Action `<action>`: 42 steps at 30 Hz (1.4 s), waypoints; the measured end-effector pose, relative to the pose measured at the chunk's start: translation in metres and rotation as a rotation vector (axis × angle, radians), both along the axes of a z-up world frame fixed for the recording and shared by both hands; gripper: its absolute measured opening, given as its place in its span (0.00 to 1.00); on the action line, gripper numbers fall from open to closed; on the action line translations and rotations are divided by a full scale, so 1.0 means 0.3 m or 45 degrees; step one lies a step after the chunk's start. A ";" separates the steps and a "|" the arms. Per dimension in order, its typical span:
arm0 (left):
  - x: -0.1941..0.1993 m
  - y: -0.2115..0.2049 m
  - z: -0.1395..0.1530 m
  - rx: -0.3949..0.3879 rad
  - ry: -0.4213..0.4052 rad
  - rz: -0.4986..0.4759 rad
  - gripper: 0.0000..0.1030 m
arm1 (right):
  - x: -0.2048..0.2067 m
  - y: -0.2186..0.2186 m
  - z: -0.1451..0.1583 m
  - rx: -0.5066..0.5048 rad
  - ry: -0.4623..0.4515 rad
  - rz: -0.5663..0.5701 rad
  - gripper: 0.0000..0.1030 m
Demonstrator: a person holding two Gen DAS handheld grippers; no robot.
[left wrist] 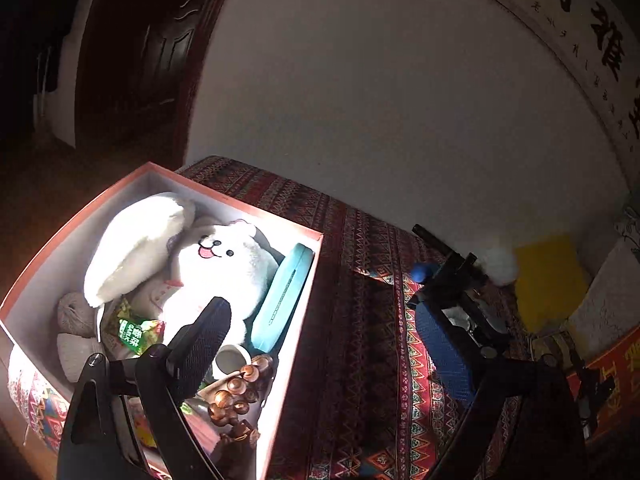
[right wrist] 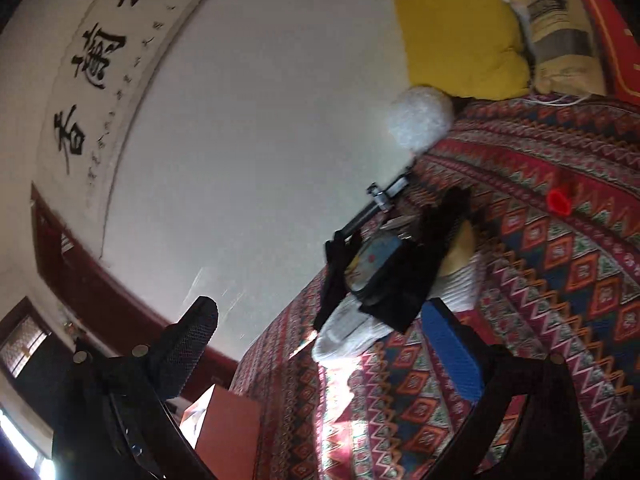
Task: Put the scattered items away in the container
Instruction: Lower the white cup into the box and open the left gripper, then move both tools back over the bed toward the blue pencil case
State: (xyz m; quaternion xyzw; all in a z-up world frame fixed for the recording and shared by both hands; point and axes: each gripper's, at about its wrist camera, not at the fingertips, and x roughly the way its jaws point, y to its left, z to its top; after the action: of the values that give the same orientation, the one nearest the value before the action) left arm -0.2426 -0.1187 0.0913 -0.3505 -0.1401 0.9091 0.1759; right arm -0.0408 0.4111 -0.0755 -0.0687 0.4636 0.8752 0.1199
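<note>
Box (left wrist: pixel 280 300) – near full | left gripper (left wrist: pixel 324 344), right gripper (right wrist: pixel 332 344) – jaws apart, empty | red cap (right wrist: pixel 559 201): probably light, rigid – pinch its sides.

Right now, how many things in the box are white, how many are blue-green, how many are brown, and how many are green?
In the box, left wrist view:
White: 2, the plush dog and the small cup
Blue-green: 1, the long case
Brown: 1, the string of wooden beads
Green: 1, the snack packet
Total: 5. Other things underneath are too hidden to count.
</note>
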 end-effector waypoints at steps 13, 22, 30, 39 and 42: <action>0.145 0.818 -0.199 -0.132 -0.150 -0.534 0.91 | 0.110 0.343 -0.272 -0.485 0.010 -0.183 0.87; -0.032 1.129 -0.264 -0.002 -0.424 -0.430 0.91 | 0.240 0.502 -0.399 -0.620 -0.024 -0.417 0.86; -0.286 1.418 -0.208 -0.161 -0.429 -0.389 0.91 | 0.101 0.615 -0.393 -0.452 -0.246 -0.329 0.83; -0.449 1.692 -0.454 -0.450 -0.571 -0.332 0.94 | -0.045 0.652 -0.387 -0.183 -0.518 -0.337 0.84; -0.469 1.716 -0.485 -0.455 -0.520 -0.293 1.00 | -0.075 0.639 -0.389 -0.095 -0.561 -0.347 0.89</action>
State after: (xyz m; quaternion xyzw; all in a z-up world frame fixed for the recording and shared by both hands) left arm -0.3832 0.3960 -0.0543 -0.5653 0.0303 0.8041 0.1813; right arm -0.0634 0.6028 -0.1921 -0.1990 0.4634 0.7970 0.3323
